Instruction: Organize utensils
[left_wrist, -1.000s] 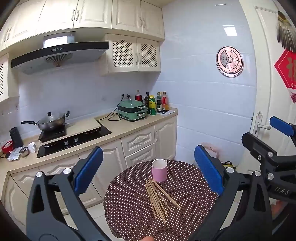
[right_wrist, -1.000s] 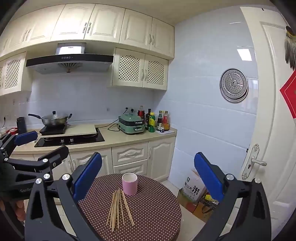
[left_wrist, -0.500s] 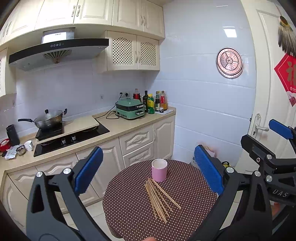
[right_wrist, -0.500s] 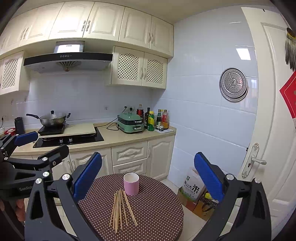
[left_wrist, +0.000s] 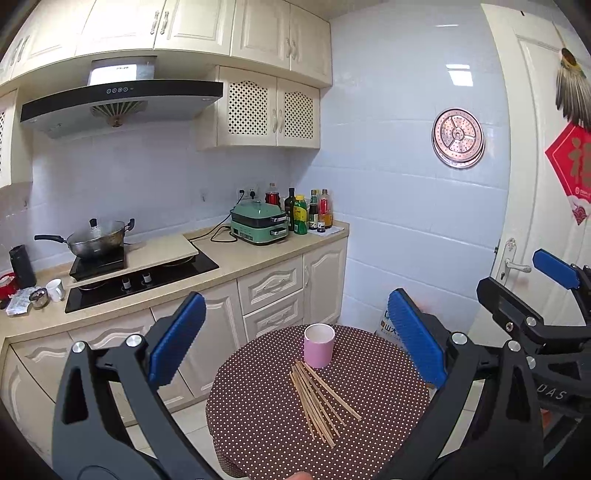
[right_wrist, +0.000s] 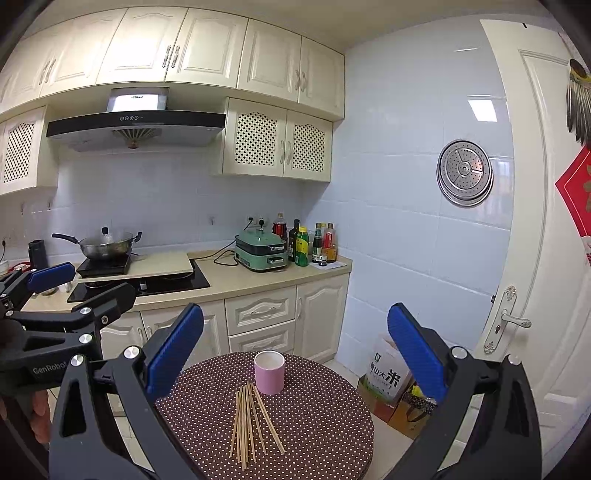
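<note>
Loose fan of thin wooden chopsticks (left_wrist: 321, 398) lying on the round brown polka-dot bench (left_wrist: 258, 424), just before the upright pink cylindrical cup (left_wrist: 319, 345). Left gripper (left_wrist: 295, 350) and right gripper (right_wrist: 295, 354) hover above, jaws spread, empty. The sticks look light, stiff and prone to roll; pinch near mid-length.

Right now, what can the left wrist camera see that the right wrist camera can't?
Only the left wrist view shows the white mug on the counter and the right gripper, open, at its right edge. Only the right wrist view shows the left gripper, open, at its left edge, and the rice bag in full. Both show the pink cup upright on the dotted table, with chopsticks lying loose in front of it.
</note>
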